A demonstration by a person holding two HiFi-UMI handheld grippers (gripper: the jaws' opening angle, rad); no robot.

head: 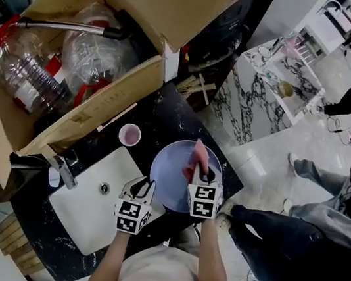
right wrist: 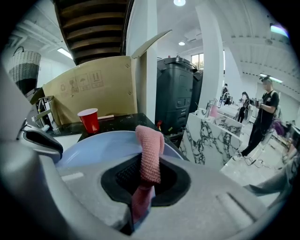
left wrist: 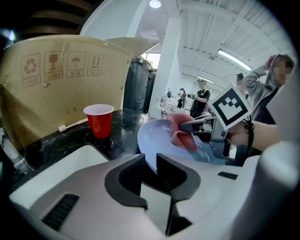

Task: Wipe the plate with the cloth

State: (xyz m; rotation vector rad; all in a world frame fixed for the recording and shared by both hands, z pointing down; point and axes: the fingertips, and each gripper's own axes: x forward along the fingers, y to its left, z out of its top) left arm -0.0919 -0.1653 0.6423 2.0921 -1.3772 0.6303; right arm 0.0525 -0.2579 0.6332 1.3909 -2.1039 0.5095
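Centrally in the head view, the plate [head: 171, 172] is pinched at its lower-left rim by the left gripper [head: 148, 185]. The pink cloth [head: 198, 155] is clamped between the right gripper's [head: 202, 174] jaws and lies against the plate's upper-right part. A red cup [head: 130, 135] stands just upper left of the plate.

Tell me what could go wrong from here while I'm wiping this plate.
1. The left gripper pinches the plate only at its rim, so wiping pressure might twist it loose onto the black counter.
2. The cloth sits in the right gripper by a narrow fold, so it may slip out.
3. A wide sweep could knock over the red cup.
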